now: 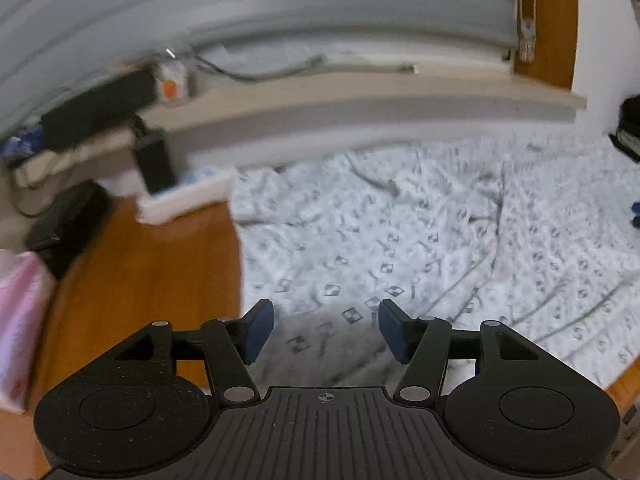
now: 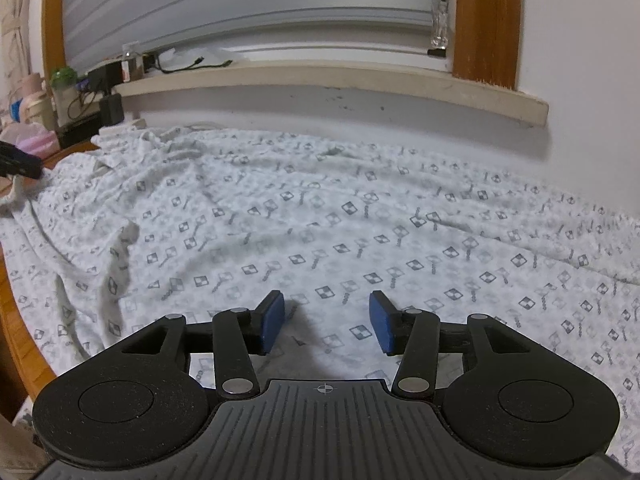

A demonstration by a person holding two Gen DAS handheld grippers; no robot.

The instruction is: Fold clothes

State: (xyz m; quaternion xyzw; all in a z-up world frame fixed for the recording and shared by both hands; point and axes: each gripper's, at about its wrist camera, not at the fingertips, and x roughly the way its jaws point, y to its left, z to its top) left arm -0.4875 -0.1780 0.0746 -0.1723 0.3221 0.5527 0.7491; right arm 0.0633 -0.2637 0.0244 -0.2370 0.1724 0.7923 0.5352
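Both tongs, left tongs (image 1: pixel 326 330) and right tongs (image 2: pixel 326 322), hang wide and empty over the patterned cloth (image 2: pixel 320 220) spread below the window sill (image 2: pixel 320 80), seemingly between folds; next, each probably needs an edge to pinch.

The cloth (image 2: pixel 320 216) is white with small grey checked diamonds. Each tool (image 2: pixel 326 322) is black with blue pads (image 2: pixel 272 322). Beside the cloth, the bench (image 1: pixel 152 264) is orange-brown wood. Above the cloth, the sill (image 2: pixel 320 80) is beige.
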